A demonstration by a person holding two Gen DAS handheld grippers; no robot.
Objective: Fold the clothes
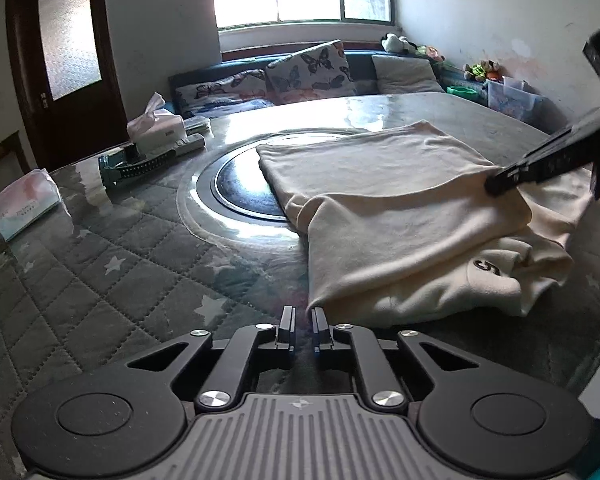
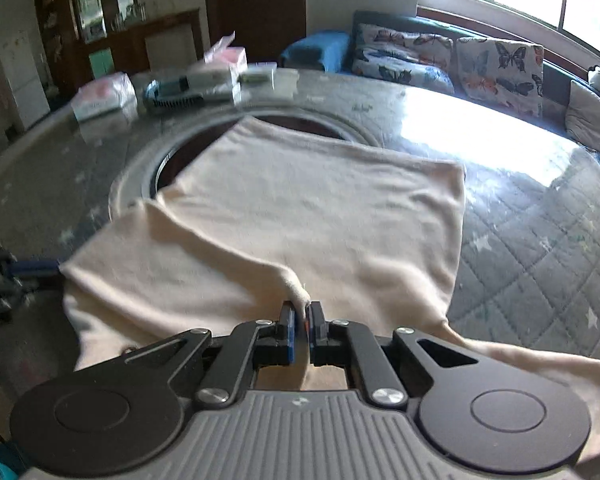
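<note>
A cream garment (image 1: 400, 216) lies partly folded on the quilted table, one layer turned over the rest; it fills the middle of the right wrist view (image 2: 300, 208). My right gripper (image 2: 302, 320) is shut on a pinched fold of the cream garment at its near edge, and it shows in the left wrist view (image 1: 500, 182) reaching in from the right. My left gripper (image 1: 302, 322) is empty, its jaws nearly together with a narrow gap, just short of the garment's near corner. It shows at the left edge of the right wrist view (image 2: 4, 276).
The table (image 1: 120, 264) has a grey star-quilted cover and a round black inset (image 1: 240, 188) under glass. Tissue packs (image 1: 24, 208) (image 1: 156, 128) and a dark green brush (image 1: 136, 164) lie at its far left. A sofa with butterfly cushions (image 1: 308, 68) stands behind.
</note>
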